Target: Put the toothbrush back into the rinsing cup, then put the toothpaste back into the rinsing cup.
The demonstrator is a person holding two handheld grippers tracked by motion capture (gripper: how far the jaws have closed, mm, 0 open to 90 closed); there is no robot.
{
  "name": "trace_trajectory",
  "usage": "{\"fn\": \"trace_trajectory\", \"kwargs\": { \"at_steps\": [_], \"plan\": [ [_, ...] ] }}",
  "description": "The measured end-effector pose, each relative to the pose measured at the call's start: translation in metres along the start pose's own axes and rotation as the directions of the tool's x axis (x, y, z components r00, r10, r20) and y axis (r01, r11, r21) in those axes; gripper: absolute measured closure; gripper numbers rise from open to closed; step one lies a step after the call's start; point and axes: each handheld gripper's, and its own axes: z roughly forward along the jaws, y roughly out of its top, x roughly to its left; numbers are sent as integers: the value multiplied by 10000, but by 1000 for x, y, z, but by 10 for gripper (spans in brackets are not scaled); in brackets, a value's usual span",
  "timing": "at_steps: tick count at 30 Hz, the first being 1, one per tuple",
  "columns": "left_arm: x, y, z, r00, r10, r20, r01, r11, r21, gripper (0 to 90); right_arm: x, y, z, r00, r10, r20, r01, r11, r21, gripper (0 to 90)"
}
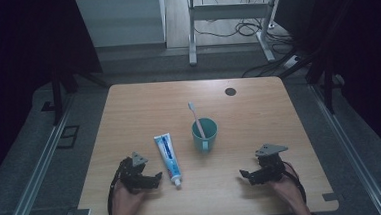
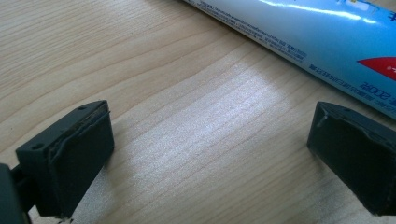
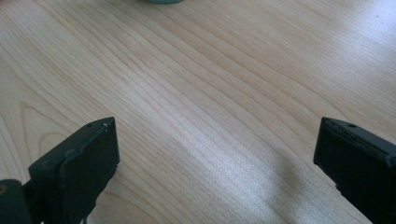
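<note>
From the high view, both tools rest low on the wooden surface (image 1: 258,103) at its near edge. The left tool (image 1: 153,179) sits just beside the toothpaste tube (image 1: 168,159), whose cap end lies just off its tip on the side toward the other tool. The right tool (image 1: 247,175) is well apart from the green cup (image 1: 204,134), which stands ahead of it with a toothbrush (image 1: 195,118) upright inside. This looks like the very start: nothing is gripped yet.

In the left gripper view, the jaws stand spread wide over bare wood, and the tube (image 2: 327,37) lies diagonally just beyond the far jaw. The next move calls for sliding forward until the tube sits between the jaws.

In the right gripper view, the jaws are likewise spread, holding nothing, with the cup's base (image 3: 161,1) far ahead.
</note>
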Motion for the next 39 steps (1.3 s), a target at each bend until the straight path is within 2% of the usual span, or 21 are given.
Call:
{"fn": "trace_trajectory", "kwargs": {
  "at_steps": [17,25,28,34,35,39],
  "plan": [
    [0,0,-1,9999,105,72,-104,9999,-41,28,-1,-10,7,10000,-19,-42,20,9998,218,5],
    [-1,1,-5,10000,24,64,-24,9999,-120,140,-1,-10,7,10000,-22,-25,23,9997,235,5],
    [-1,3,-7,9999,114,26,-113,9997,-230,174,-1,-10,7,10000,-19,-25,19,9997,237,5],
    [1,6,-16,9999,-92,63,96,9981,-607,337,-1,-11,7,10000,-6,-22,6,9997,229,8],
    [1,6,-17,9998,-121,152,131,9976,-673,402,-1,-11,7,10000,23,-4,-23,9998,214,13],
    [1,9,-23,9994,-116,318,145,9957,-914,478,-1,-11,6,10000,36,17,-36,9998,196,17]
  ]
}}
